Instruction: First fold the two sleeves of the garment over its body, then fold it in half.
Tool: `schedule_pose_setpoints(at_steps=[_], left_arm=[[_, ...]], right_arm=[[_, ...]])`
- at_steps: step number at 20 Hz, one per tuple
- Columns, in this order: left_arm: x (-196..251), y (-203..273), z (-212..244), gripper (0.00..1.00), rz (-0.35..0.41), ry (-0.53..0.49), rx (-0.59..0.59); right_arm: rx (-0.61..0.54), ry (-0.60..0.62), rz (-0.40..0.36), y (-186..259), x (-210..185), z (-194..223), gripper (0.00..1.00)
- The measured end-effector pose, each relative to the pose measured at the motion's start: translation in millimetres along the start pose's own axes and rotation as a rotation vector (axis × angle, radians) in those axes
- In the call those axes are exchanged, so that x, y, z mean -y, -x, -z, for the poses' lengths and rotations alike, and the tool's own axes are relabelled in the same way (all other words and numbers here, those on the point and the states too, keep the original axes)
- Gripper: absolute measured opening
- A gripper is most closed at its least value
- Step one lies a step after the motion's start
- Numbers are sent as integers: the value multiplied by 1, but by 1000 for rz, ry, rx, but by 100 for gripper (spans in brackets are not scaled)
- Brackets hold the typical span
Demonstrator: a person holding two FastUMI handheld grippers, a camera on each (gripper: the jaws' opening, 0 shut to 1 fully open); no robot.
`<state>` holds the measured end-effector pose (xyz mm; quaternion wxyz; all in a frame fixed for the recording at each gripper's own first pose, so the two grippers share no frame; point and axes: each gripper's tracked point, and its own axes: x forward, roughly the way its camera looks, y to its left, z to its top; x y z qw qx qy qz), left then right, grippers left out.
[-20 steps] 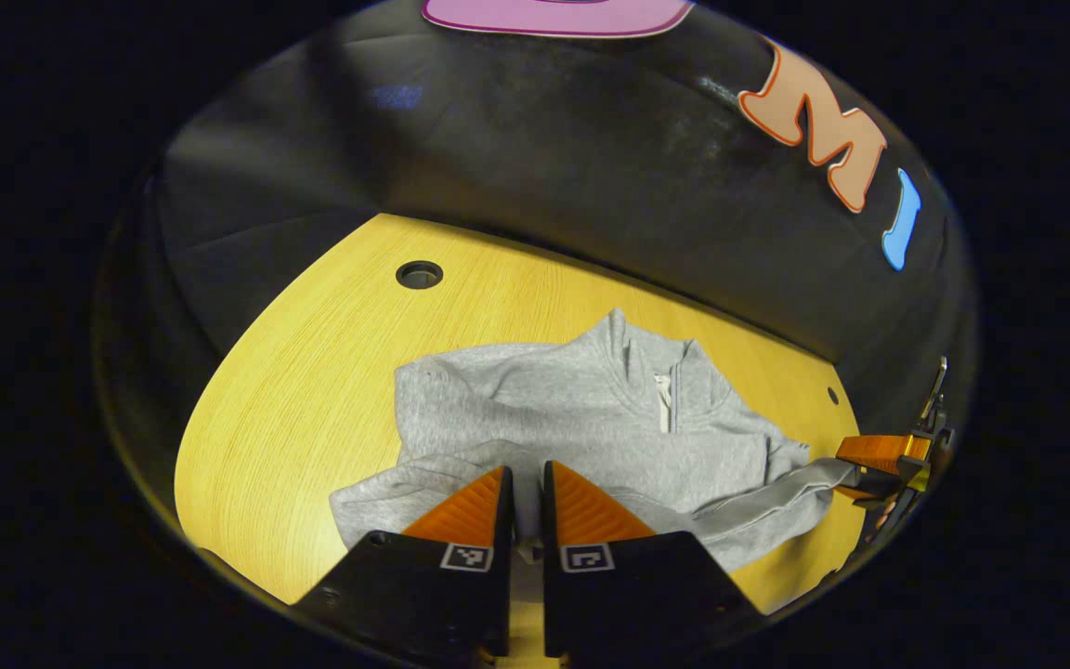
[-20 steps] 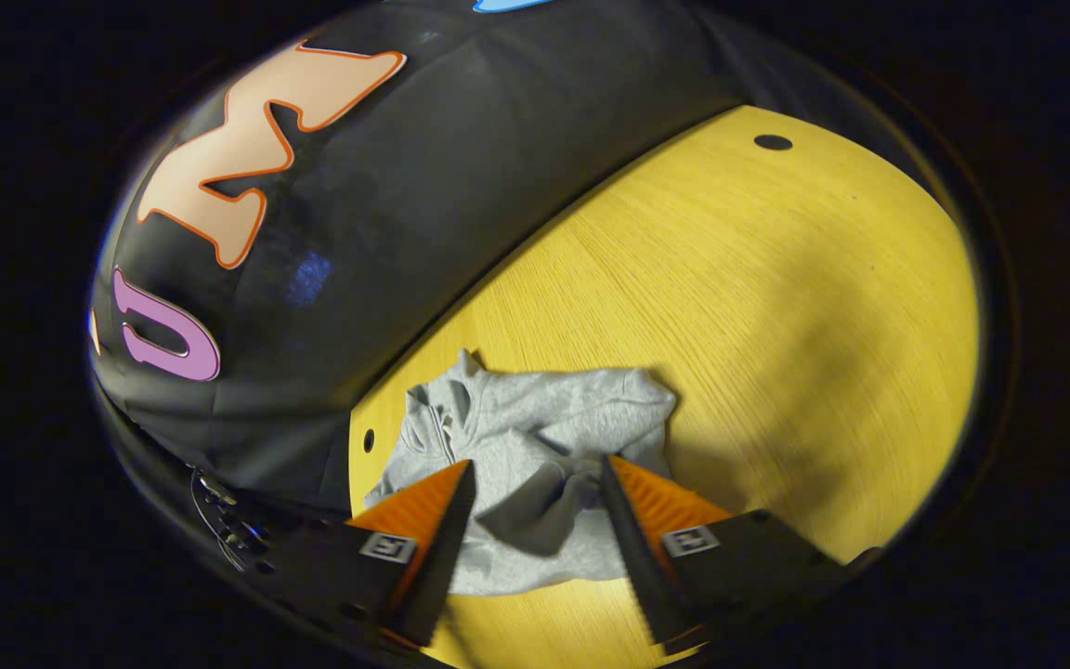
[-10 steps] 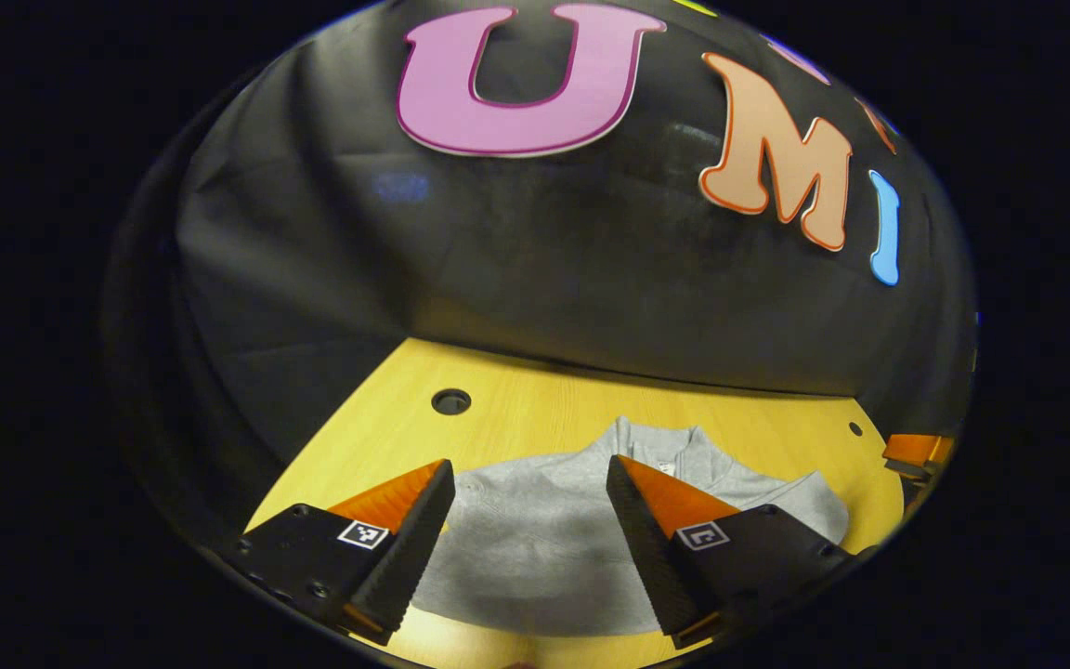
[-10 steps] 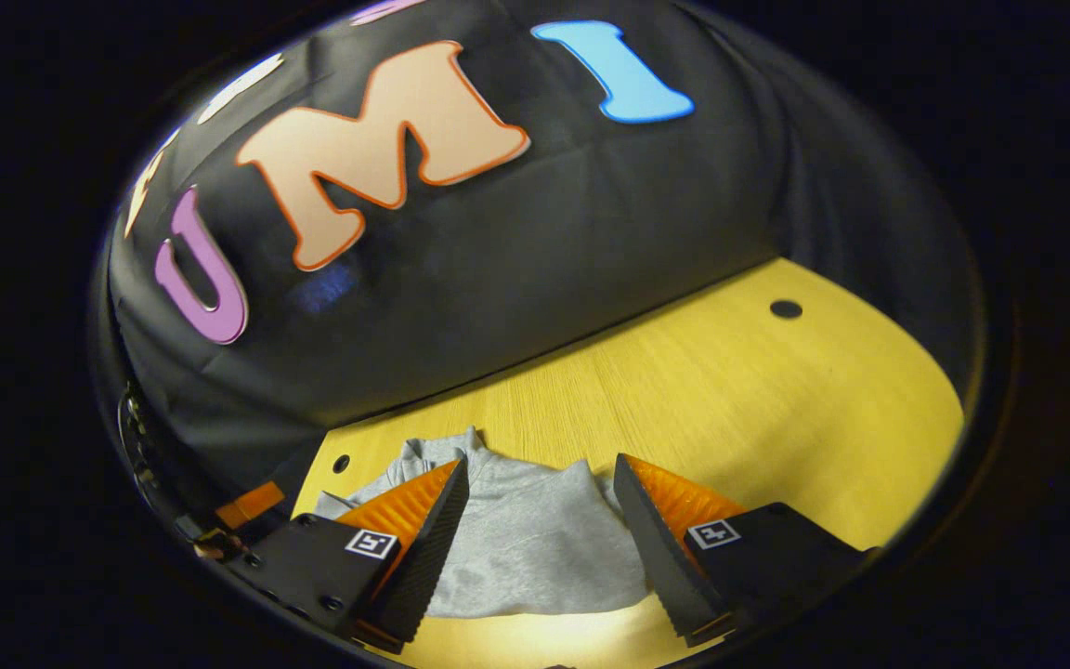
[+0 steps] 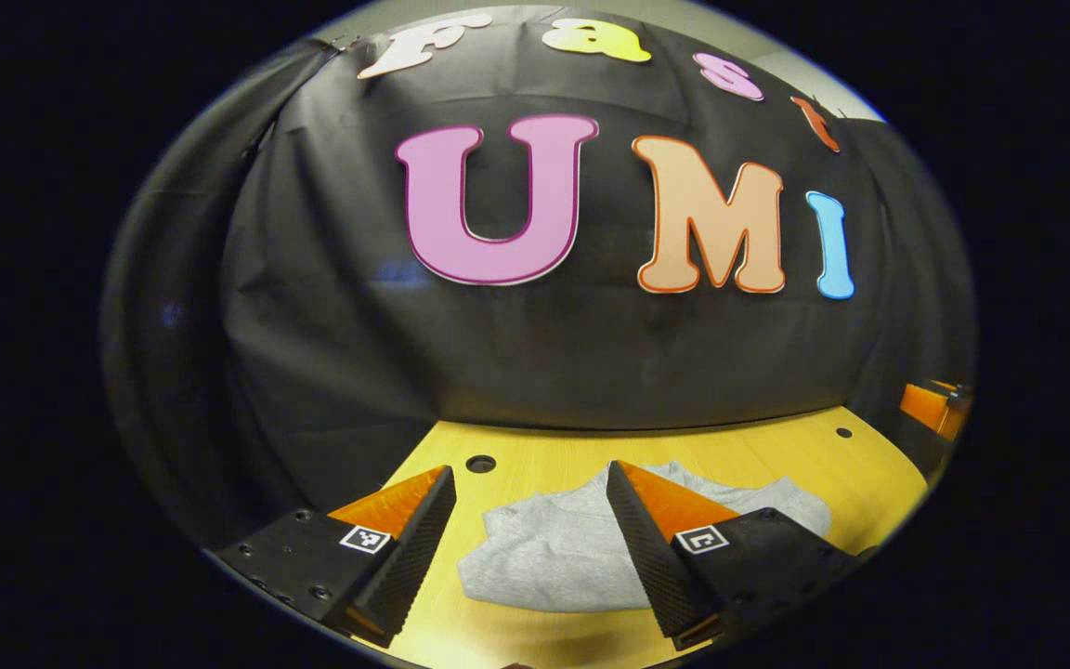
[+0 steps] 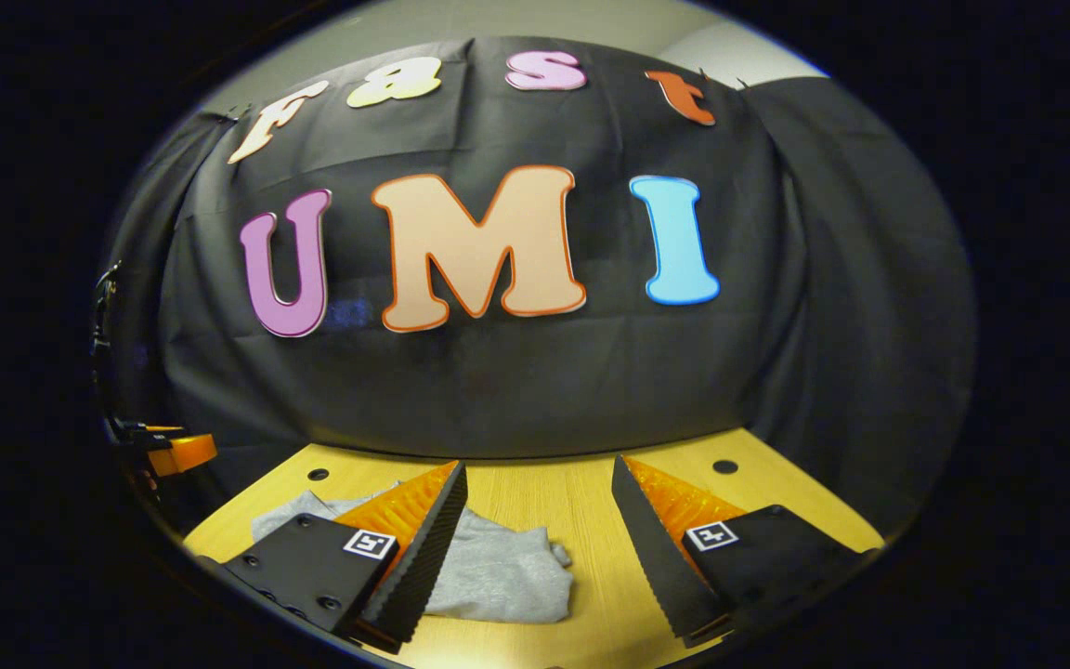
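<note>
Yellow table carried the grey garment, bundled, long axis nine-to-three; I held both left tongs and right tongs apart, empty, their fingers hiding its edges.

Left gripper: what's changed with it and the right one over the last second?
The left gripper let go of the grey garment and opened; both it and the right gripper pulled up and back, tilting toward the wall. The right stayed open. The garment stays bundled on the yellow table.

Yellow wood table w/ round holes, black cloth wall.
</note>
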<state>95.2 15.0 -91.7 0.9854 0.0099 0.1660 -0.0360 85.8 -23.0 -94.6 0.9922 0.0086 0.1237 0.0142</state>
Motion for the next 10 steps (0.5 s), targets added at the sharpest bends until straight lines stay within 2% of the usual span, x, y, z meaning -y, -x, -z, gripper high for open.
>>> schedule_pose_setpoints(at_steps=[1, 2, 4, 5, 10], left_arm=[[-6, 13, -1, 95, -15, -7, 12], [-9, 22, -4, 95, -28, -14, 26], [-13, 34, -12, 95, -50, -30, 54], [-14, 38, -13, 94, -56, -34, 61], [-14, 53, -20, 95, -68, -43, 87]], right_arm=[[28, 23, -4, 9, -2, -5, 93], [52, 40, -8, 18, -5, -8, 97], [73, 47, -25, 36, -14, -8, 95], [73, 50, -29, 44, -17, -5, 98], [62, 34, -55, 61, -28, -2, 98]])
